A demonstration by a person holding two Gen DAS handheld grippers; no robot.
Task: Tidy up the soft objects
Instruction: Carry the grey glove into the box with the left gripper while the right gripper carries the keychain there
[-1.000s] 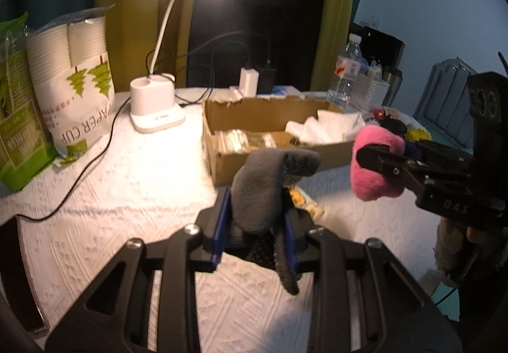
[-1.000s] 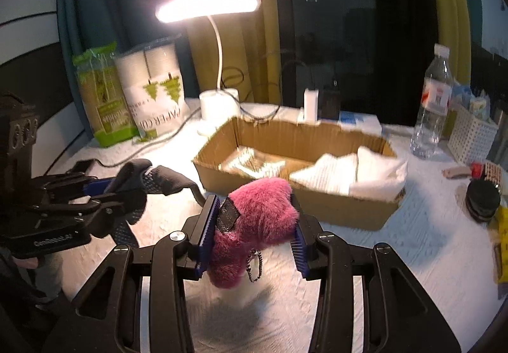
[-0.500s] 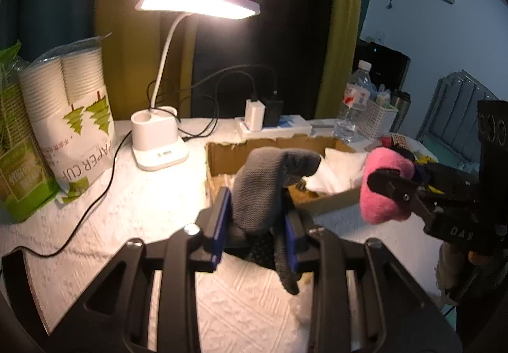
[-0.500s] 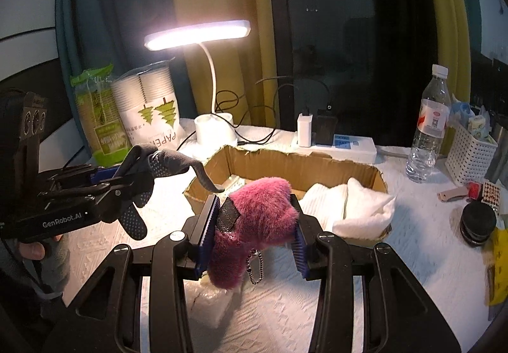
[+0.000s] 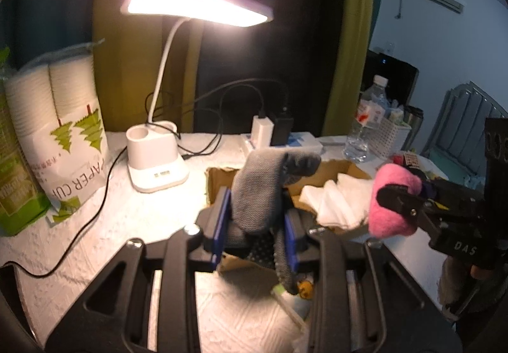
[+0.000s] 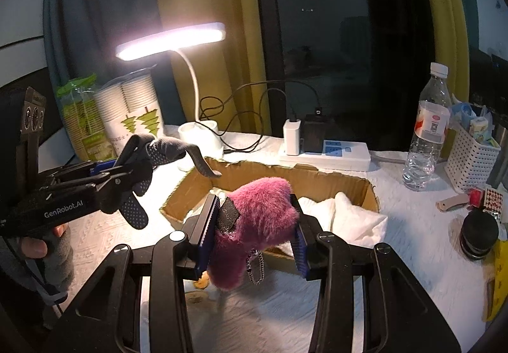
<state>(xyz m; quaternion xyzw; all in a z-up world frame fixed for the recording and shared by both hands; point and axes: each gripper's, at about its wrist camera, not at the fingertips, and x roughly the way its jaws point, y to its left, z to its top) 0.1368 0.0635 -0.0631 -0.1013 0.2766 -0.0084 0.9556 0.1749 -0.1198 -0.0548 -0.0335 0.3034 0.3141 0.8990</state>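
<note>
My left gripper is shut on a grey dotted glove and holds it in the air in front of the open cardboard box. The glove also shows in the right wrist view. My right gripper is shut on a pink plush toy with a small chain, above the box's near wall. The plush also shows in the left wrist view. White folded cloths lie in the box's right half.
A lit desk lamp and a sleeve of paper cups stand at the back left. A power strip, a water bottle and a white basket stand behind and right of the box. Small packets lie under the grippers.
Both grippers have risen and drawn back a little from the box, still holding the glove and the plush. The box now sits lower in both views.
</note>
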